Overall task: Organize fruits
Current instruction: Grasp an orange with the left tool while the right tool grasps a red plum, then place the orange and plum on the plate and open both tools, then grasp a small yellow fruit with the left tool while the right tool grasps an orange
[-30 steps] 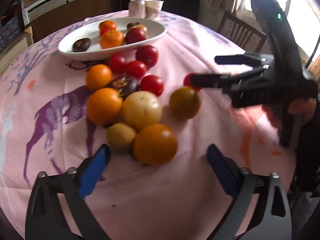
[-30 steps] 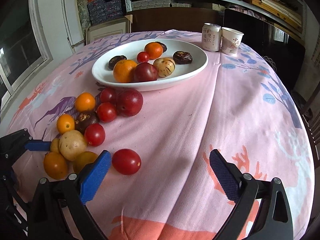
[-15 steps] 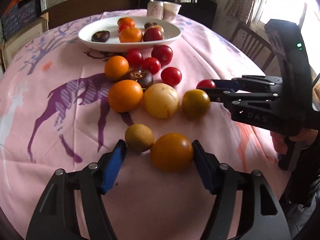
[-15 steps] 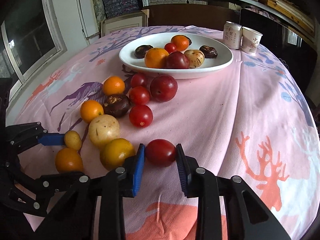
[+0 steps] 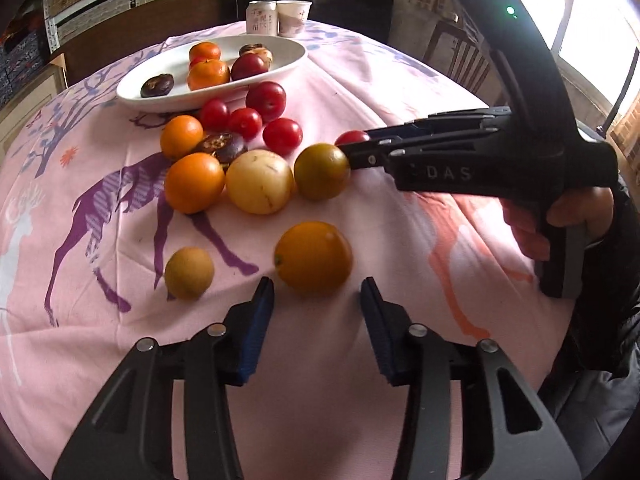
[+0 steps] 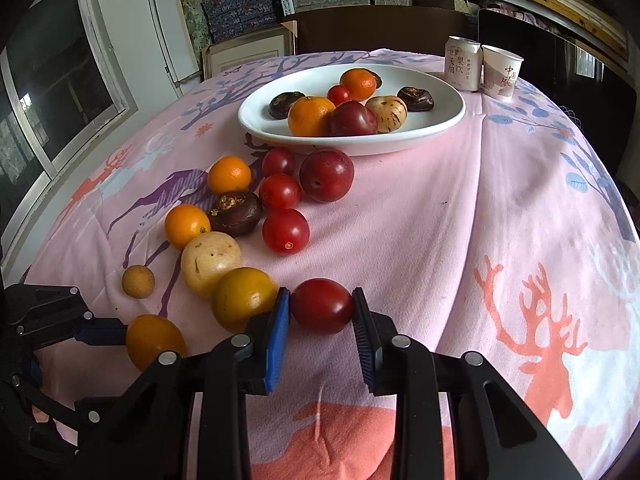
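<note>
The left gripper (image 5: 316,312) has just been narrowed around the orange (image 5: 313,256), which sits between the jaws, not visibly pinched. At two o'clock, a red plum (image 6: 322,306) is now clamped by the right gripper (image 6: 320,322). The plate (image 6: 440,120), twelve o'clock, awaits both.

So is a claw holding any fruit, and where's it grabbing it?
Yes. The right claw pinches the dark red fruit by its two sides. The left claw has been closing around the orange, not gripping yet.
</note>
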### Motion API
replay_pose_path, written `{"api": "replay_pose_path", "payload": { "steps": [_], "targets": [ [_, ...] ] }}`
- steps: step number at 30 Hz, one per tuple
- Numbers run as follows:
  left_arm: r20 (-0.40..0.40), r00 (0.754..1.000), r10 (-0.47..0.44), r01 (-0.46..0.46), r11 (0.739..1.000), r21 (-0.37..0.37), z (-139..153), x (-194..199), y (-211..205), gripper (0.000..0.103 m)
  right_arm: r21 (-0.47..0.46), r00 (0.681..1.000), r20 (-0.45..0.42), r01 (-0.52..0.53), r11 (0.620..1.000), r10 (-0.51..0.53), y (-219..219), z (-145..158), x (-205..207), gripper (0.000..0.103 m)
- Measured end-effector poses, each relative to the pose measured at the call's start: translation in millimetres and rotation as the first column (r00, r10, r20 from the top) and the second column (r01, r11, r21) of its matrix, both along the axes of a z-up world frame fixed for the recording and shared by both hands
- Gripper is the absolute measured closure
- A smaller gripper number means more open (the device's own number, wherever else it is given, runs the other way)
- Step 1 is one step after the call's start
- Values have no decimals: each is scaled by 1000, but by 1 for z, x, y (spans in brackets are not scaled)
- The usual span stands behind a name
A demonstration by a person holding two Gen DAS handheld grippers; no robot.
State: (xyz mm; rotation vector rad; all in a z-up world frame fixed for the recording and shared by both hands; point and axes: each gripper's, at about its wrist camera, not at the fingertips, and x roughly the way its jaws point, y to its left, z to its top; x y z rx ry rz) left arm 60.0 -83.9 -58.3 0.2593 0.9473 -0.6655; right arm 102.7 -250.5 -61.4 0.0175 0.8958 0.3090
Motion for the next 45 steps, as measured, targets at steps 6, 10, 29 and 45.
{"api": "replay_pose_path", "payload": {
  "steps": [6,10,29,45],
  "targets": [
    [9,997,-79,80,997,-21,-4,17,-20,57,-26,1000,4,19,999,-18,4,0,-2,72],
    [-29,996,-88,85,992,-88,-3,34,-22,67,-22,999,18,48,999,-47,0,3,-8,72],
    [191,977,96,-68,986,-150,79,153,8,67,3,970,223,95,996,-93,-25,90,107,72],
    [297,933,203,-204,979,-26,65,178,20,5,-13,968,157,198,980,-194,-37,59,122,5]
  ]
}}
